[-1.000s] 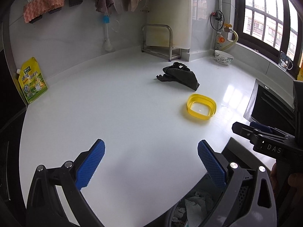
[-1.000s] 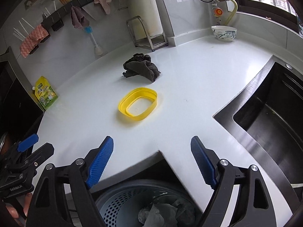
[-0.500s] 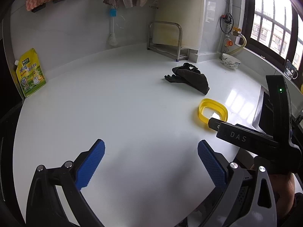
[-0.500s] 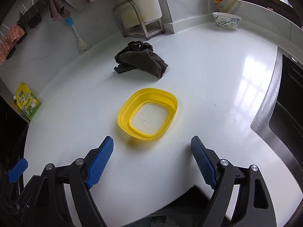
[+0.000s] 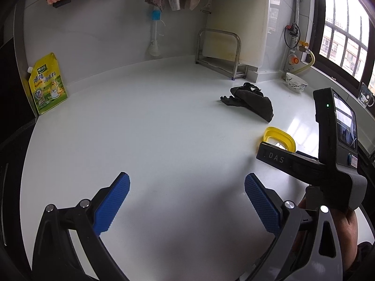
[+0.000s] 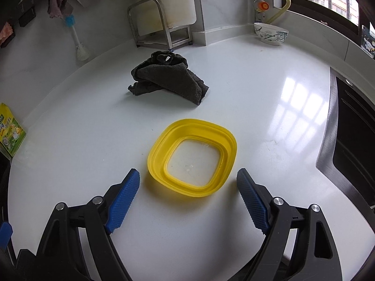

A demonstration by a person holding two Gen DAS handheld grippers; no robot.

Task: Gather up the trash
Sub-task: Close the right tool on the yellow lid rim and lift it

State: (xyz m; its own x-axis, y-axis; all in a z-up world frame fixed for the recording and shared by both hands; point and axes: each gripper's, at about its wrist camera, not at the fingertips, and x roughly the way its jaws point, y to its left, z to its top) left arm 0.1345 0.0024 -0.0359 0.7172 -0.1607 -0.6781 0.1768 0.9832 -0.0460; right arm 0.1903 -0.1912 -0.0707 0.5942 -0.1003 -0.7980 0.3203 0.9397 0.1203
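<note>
A shallow yellow container (image 6: 191, 158) lies on the white counter (image 6: 246, 93), just ahead of my right gripper (image 6: 188, 179). That gripper stands open, its blue pads either side of the container's near rim without touching it. A crumpled dark grey cloth (image 6: 167, 78) lies further back. In the left wrist view my left gripper (image 5: 186, 182) is open over bare counter (image 5: 152, 128), with nothing between its fingers. The yellow container (image 5: 279, 138) shows at right, partly hidden behind the right gripper's body (image 5: 328, 149), and the cloth (image 5: 250, 100) lies beyond it.
A dark sink (image 6: 351, 131) opens at the right edge. A yellow-green pouch (image 5: 46, 84) leans on the left wall. At the back stand a metal rack (image 6: 159, 25), a patterned bowl (image 6: 270, 32) and a hanging brush (image 5: 153, 35). A hand (image 5: 337, 222) holds the right gripper.
My right gripper has moved forward and down over the counter, bringing the yellow container close between its fingertips; the bin below has left view. My left gripper shifted slightly; both stay open.
</note>
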